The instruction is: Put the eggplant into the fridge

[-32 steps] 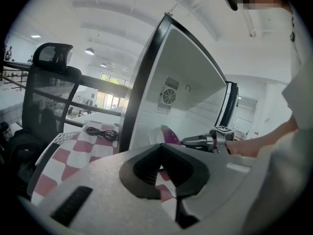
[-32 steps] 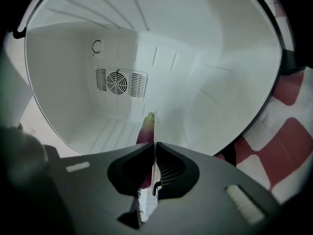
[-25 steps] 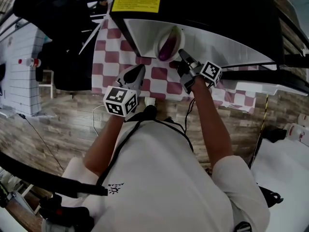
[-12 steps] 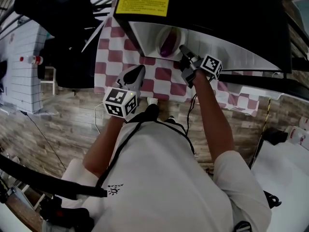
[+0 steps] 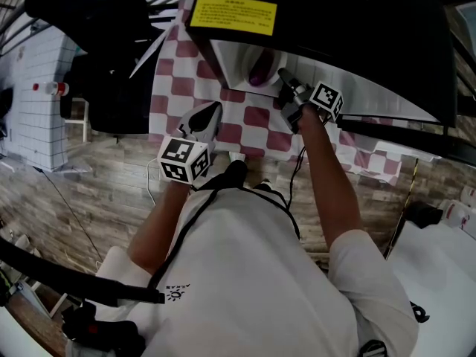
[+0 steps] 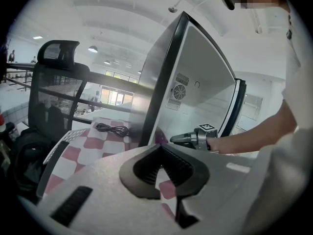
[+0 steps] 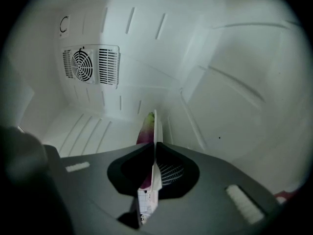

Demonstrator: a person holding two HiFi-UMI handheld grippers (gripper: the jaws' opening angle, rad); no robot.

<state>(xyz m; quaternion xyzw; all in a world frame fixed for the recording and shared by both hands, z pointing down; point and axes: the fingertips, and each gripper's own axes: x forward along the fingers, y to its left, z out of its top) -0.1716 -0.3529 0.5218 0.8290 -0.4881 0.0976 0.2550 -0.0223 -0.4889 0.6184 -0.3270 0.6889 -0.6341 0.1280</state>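
Right gripper (image 5: pixel 284 80) is sitting inside the open fridge (image 5: pixel 335 21), jaws narrow and clamping the eggplant (image 7: pixel 145 126). The purple body and green tip are poking out just past the jaw tips. In the head view the eggplant (image 5: pixel 260 71) is showing just left of that gripper, inside the white cavity. In the right gripper view it is hanging above the ribbed fridge floor (image 7: pixel 93 129) and does not look set down yet, with the fan vent (image 7: pixel 90 65) on the far wall, to the left.

Left gripper (image 5: pixel 210 114) is hanging over the checkered cloth (image 5: pixel 178 73) near the table's near edge, jaws together with nothing between them, well apart from the fridge mouth.

Step in hand, by my read: placing.
- Doing it well probably means lowering until the eggplant is resting on the floor, and only then opening the jaws. Letting go from a height is risking a roll toward the opening.
- The right-hand inner wall is looking close, so any shifting is safer toward the left and far side.
- Pulling out straight along the jaws is likely the safest exit, so the pads are not dragging the eggplant back out.
- The left gripper is best idling clear of the door.
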